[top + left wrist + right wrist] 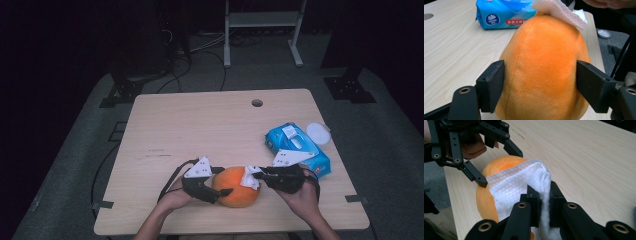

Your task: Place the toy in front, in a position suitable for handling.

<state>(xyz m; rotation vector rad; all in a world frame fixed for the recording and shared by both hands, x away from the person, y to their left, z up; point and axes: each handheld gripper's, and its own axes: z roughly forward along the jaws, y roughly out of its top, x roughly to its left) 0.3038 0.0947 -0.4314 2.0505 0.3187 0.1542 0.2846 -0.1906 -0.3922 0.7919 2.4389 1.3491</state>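
Observation:
An orange plush toy [231,192] lies near the front edge of the wooden table [200,125]. My left gripper [226,191] grips it from the left. In the left gripper view the plush [544,62] sits between the two jaws, which press on both of its sides. A white wipe [248,177] is draped over the toy's right top. My right gripper [258,175] is shut on that wipe. In the right gripper view the wipe [516,185] is pinched between the jaws of the right gripper [541,195] and spreads over the plush [499,165].
A blue pack of wipes [297,147] lies just behind my right hand, near the table's right edge. A white round disc [318,133] sits by that edge. A cable hole [257,103] is at the back. A metal stand [262,22] is on the floor beyond.

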